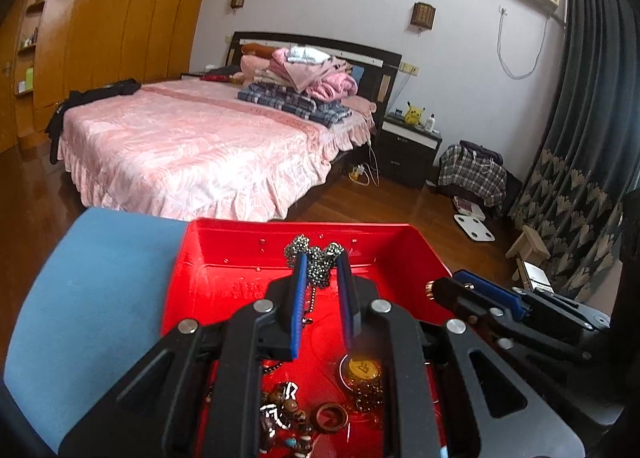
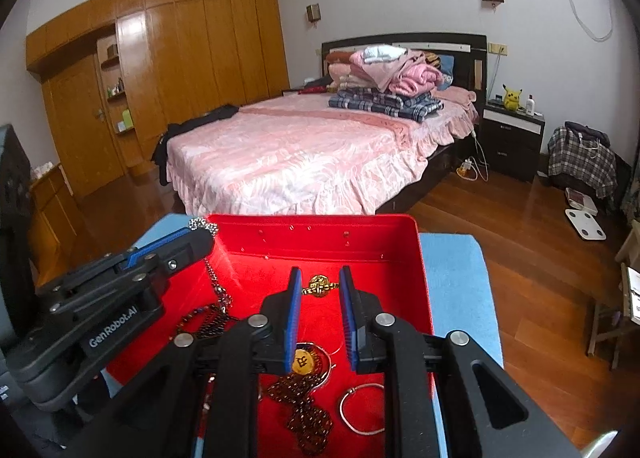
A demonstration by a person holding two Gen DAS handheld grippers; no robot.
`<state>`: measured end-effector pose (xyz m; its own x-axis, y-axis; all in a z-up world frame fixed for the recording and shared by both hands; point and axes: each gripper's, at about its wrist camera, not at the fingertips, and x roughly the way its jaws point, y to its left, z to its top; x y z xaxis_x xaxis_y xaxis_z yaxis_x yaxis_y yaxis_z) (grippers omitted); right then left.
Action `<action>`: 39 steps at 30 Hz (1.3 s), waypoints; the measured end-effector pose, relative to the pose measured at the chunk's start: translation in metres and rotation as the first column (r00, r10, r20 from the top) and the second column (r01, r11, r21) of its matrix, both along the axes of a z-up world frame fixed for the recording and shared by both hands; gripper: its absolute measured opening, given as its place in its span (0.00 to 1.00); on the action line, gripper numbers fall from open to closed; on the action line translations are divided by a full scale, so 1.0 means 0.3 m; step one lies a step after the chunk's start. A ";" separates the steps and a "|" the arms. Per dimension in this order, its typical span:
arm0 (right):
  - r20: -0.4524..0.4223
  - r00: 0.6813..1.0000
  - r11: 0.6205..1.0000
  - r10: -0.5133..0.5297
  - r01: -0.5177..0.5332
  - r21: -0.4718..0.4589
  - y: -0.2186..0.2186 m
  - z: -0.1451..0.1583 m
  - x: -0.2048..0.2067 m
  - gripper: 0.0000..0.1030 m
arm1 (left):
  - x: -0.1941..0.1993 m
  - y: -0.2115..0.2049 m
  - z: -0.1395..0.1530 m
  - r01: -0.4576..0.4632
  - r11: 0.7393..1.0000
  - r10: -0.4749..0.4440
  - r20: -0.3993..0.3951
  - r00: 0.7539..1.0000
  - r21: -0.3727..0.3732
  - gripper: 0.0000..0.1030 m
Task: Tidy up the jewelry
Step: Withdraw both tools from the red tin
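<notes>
Behind the red tray (image 2: 404, 223), a pink bed (image 2: 304, 162) stands.

Both wrist views overlook red tray (image 1: 424, 246), bedward.

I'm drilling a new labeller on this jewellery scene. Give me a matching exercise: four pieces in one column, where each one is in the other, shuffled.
Pieces
1. silver bead chain
2. gold charm
3. silver bangle
4. wooden ring

Places
a. pinched in the right gripper
b. lying alone on the red tray floor, under the right gripper's frame
c. pinched in the left gripper, hanging down into the tray
d. lying on the tray floor beside the bead bracelets

Pairs: 1-c, 2-a, 3-b, 4-d
</notes>
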<state>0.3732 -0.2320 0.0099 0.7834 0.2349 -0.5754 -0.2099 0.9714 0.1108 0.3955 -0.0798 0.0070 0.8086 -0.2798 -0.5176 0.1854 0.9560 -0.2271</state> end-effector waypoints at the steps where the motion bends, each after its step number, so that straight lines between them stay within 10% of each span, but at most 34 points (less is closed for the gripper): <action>1: -0.008 1.000 1.000 -0.010 0.010 -0.004 -0.005 -0.005 0.006 0.27 | 0.014 0.000 -0.010 0.007 1.000 -0.006 -0.018 1.000 0.004 0.16; 18: 0.047 0.998 0.999 -0.038 0.037 0.013 -0.061 0.074 -0.158 0.77 | -0.181 0.083 0.071 -0.067 0.997 0.065 0.037 0.997 0.047 0.86; 24: 0.060 0.998 0.999 -0.022 0.020 0.040 -0.058 0.106 -0.268 0.93 | -0.298 0.117 0.093 -0.084 0.994 0.082 0.035 0.996 0.064 0.91; 39: 0.110 0.994 0.995 0.020 -0.031 0.097 -0.049 0.213 -0.481 0.94 | -0.545 0.136 0.182 -0.100 0.989 0.089 0.099 0.991 0.108 0.93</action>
